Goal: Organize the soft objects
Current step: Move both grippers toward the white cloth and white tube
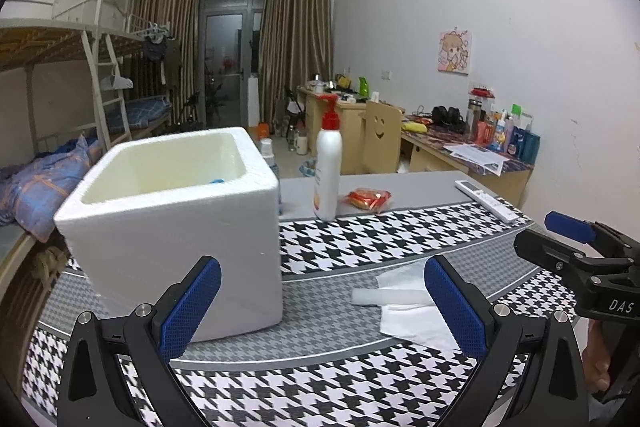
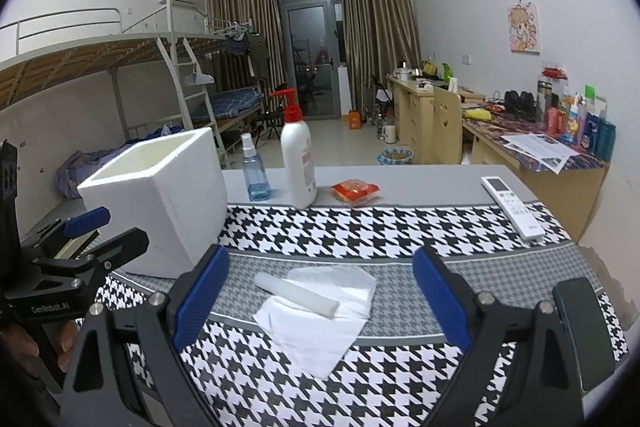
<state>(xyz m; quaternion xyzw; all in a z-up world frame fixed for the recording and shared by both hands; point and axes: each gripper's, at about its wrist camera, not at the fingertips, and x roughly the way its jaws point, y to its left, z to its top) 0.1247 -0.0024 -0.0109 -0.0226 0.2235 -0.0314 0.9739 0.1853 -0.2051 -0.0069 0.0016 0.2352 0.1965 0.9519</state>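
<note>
A white foam box (image 1: 176, 227) stands open on the houndstooth cloth, with something blue (image 1: 218, 181) just visible inside; it also shows in the right wrist view (image 2: 160, 195). A white foam stick (image 2: 296, 294) lies across a white tissue (image 2: 320, 311) on the cloth, also seen in the left wrist view as stick (image 1: 384, 295) and tissue (image 1: 416, 315). My left gripper (image 1: 320, 307) is open and empty, facing the box. My right gripper (image 2: 320, 303) is open and empty, just before the stick and tissue.
A white pump bottle (image 2: 298, 163), a blue spray bottle (image 2: 254, 169), a red snack packet (image 2: 354, 191) and a white remote (image 2: 512, 207) lie toward the far table edge. A dark phone (image 2: 584, 331) lies at the right. Bunk beds and desks stand behind.
</note>
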